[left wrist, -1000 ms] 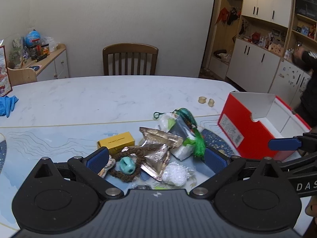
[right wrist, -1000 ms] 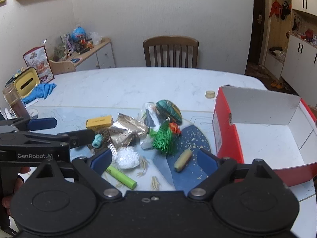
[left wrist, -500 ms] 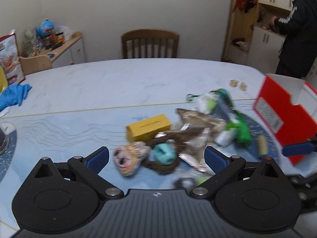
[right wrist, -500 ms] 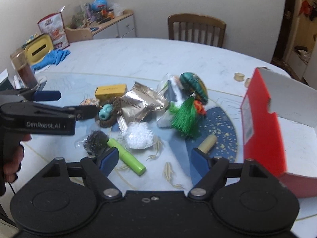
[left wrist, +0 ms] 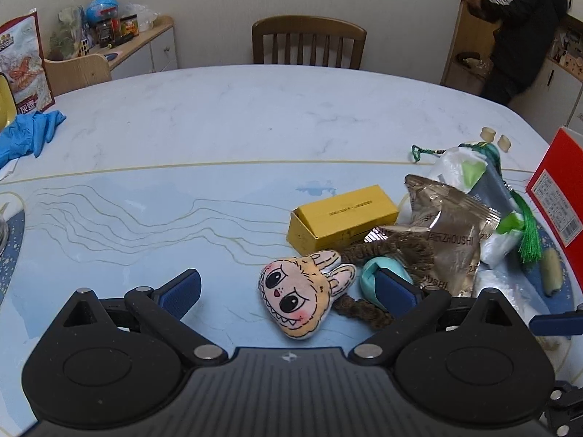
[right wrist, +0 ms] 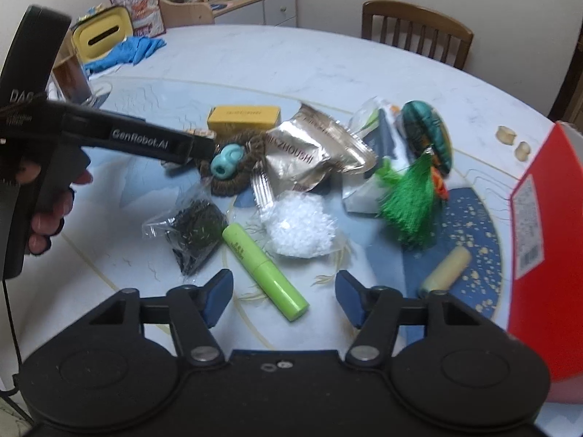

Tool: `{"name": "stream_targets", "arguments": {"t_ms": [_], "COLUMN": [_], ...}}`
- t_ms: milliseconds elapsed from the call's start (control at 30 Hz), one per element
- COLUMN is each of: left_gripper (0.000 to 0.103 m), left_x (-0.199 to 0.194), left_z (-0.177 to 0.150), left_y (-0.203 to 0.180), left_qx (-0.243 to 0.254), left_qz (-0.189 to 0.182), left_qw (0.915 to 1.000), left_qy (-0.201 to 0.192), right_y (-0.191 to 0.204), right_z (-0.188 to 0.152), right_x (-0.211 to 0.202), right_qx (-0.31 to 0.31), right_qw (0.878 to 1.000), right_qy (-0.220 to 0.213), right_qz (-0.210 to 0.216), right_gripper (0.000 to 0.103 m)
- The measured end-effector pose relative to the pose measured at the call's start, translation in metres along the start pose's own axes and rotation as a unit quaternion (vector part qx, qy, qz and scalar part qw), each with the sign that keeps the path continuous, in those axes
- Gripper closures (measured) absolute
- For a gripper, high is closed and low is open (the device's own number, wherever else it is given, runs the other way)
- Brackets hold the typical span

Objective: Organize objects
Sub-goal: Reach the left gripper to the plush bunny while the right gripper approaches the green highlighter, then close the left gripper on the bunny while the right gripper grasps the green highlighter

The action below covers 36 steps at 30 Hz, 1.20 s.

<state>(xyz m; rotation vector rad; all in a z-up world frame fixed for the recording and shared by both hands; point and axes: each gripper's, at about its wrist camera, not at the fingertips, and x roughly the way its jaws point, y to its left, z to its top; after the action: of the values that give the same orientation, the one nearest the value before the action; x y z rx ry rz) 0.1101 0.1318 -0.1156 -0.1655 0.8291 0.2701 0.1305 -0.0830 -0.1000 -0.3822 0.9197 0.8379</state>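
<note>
Left gripper (left wrist: 288,287) jaws straddle the plush face (left wrist: 304,296); teal bead (left wrist: 382,276) sits at its right pad, the small carton (left wrist: 342,220) just ahead, foil packet (left wrist: 448,233) ahead-right. Right gripper (right wrist: 284,296), jaws closing, has the tube (right wrist: 264,271) between them, untouched; white fluff (right wrist: 300,225) just ahead, dark bag (right wrist: 195,235) ahead-left, cork stick (right wrist: 444,269) right, open box (right wrist: 543,240) far right.

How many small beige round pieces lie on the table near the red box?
2. The first round piece and the second round piece lie side by side on the table, just beyond the red box. Others may be hidden behind it.
</note>
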Motion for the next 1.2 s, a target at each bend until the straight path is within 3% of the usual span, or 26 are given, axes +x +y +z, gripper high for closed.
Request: {"name": "stream_targets", "arguments": {"t_ms": [200, 400, 467, 533, 667, 967, 1200], "left_gripper": [0.008, 0.035, 0.037, 0.046, 0.049, 0.050, 0.050], "left_x": [0.005, 0.006, 0.005, 0.003, -0.002, -0.027, -0.062], "left_z": [-0.001, 0.002, 0.002, 0.001, 0.000, -0.004, -0.002], "left_y": [-0.001, 0.002, 0.004, 0.005, 0.007, 0.012, 0.005], "left_qx": [0.007, 0.008, 0.008, 0.012, 0.012, 0.001, 0.002], "left_qz": [-0.007, -0.018, -0.024, -0.028, -0.035, -0.027, -0.050], "left_qw": [1.0000, 0.9998, 0.9997, 0.9995, 0.9993, 0.9996, 0.9987], "left_qy": [0.000, 0.002, 0.003, 0.001, 0.001, 0.009, 0.002], "right_y": [0.004, 0.014, 0.019, 0.022, 0.025, 0.023, 0.017], "right_z": [0.001, 0.003, 0.002, 0.002, 0.002, 0.001, -0.001], "right_x": [0.011, 0.016, 0.016, 0.016, 0.015, 0.001, -0.036], "right_qx": [-0.009, -0.038, -0.052, -0.060, -0.063, -0.029, 0.008], "right_qw": [1.000, 0.999, 0.999, 0.998, 0.998, 1.000, 1.000], "right_qy": [0.011, 0.007, 0.005, 0.004, 0.006, 0.002, -0.027], "right_qz": [0.009, 0.005, 0.003, 0.003, 0.001, 0.001, -0.003], "right_gripper": [0.054, 0.064, 0.068, 0.073, 0.087, 0.088, 0.088]}}
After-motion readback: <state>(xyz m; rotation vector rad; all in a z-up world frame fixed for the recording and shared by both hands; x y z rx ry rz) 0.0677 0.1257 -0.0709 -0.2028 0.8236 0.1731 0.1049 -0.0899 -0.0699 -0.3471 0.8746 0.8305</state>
